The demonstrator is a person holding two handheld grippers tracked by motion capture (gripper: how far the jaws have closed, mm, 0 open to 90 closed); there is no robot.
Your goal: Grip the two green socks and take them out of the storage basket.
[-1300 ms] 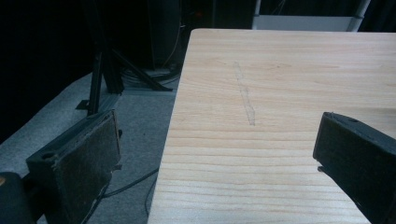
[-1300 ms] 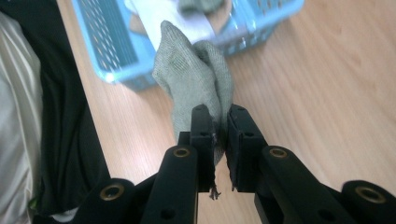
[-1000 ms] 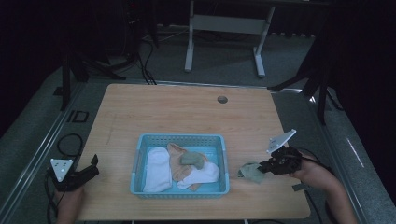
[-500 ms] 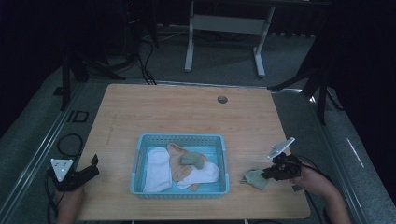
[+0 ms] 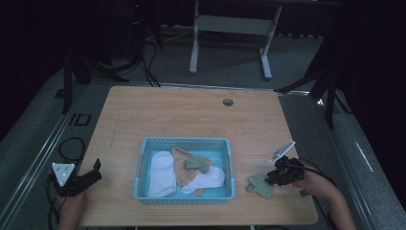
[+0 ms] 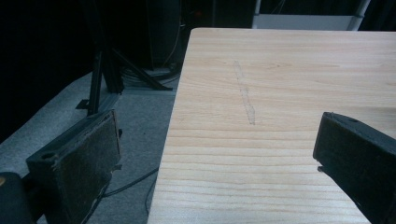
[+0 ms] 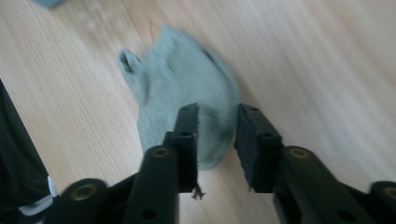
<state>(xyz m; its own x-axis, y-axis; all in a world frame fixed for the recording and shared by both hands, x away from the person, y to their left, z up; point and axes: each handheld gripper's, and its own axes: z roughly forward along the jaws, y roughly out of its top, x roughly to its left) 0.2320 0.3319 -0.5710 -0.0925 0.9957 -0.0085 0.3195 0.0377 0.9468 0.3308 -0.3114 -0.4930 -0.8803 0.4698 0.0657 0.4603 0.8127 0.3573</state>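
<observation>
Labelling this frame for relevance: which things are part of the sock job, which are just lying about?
In the job:
- green sock on the table, under the right claw, jaws just opening, pads apart
- blue basket holding more socks

Lying about:
- left claw, open, idle at the table edge
- white stand behind

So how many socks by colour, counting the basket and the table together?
White socks: 2, both in the blue basket.
Tan sock: 1, in the basket.
Grey-green socks: 2, one in the basket, one on the table under the right gripper.
Total: 5.
</observation>
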